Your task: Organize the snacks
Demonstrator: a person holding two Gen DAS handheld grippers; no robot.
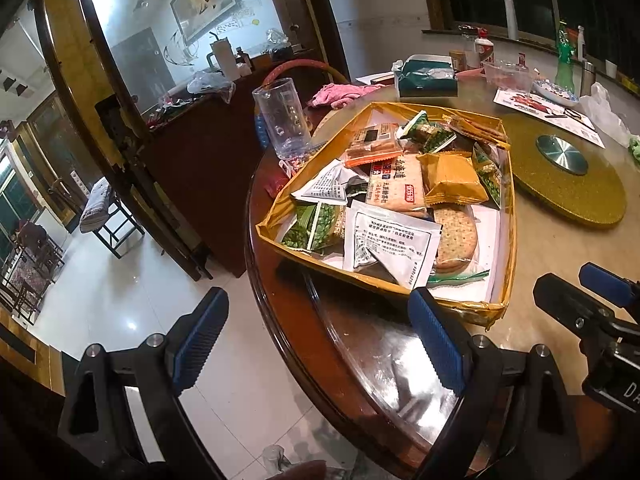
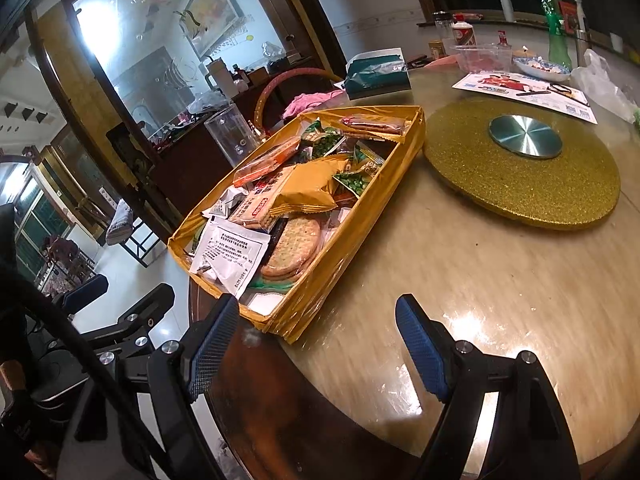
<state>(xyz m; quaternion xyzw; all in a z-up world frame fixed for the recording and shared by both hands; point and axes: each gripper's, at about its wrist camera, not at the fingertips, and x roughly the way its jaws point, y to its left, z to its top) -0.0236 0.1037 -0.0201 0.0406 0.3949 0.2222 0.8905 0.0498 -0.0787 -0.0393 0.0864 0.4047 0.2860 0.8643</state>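
A shallow gold tray [image 1: 505, 236] [image 2: 320, 280] sits near the round table's edge, filled with several snack packets: a gold packet [image 1: 454, 178] [image 2: 308, 188], a round cracker pack [image 1: 456, 240] [image 2: 292, 246], a white sachet [image 1: 384, 240] [image 2: 230, 258], green pea packets [image 1: 316, 226]. My left gripper [image 1: 320, 344] is open and empty, just in front of the tray's near edge. My right gripper [image 2: 320, 352] is open and empty, at the tray's near corner. The right gripper also shows in the left wrist view [image 1: 592, 304], and the left in the right wrist view [image 2: 120, 300].
A gold glitter turntable [image 2: 520, 184] [image 1: 568, 192] lies right of the tray. A clear cup [image 1: 282, 118] [image 2: 232, 138] stands left of it. A teal tissue box [image 1: 426, 76], a pink cloth [image 1: 340, 94], bottles, a bowl and a leaflet [image 2: 524, 92] sit further back. The floor drops off left.
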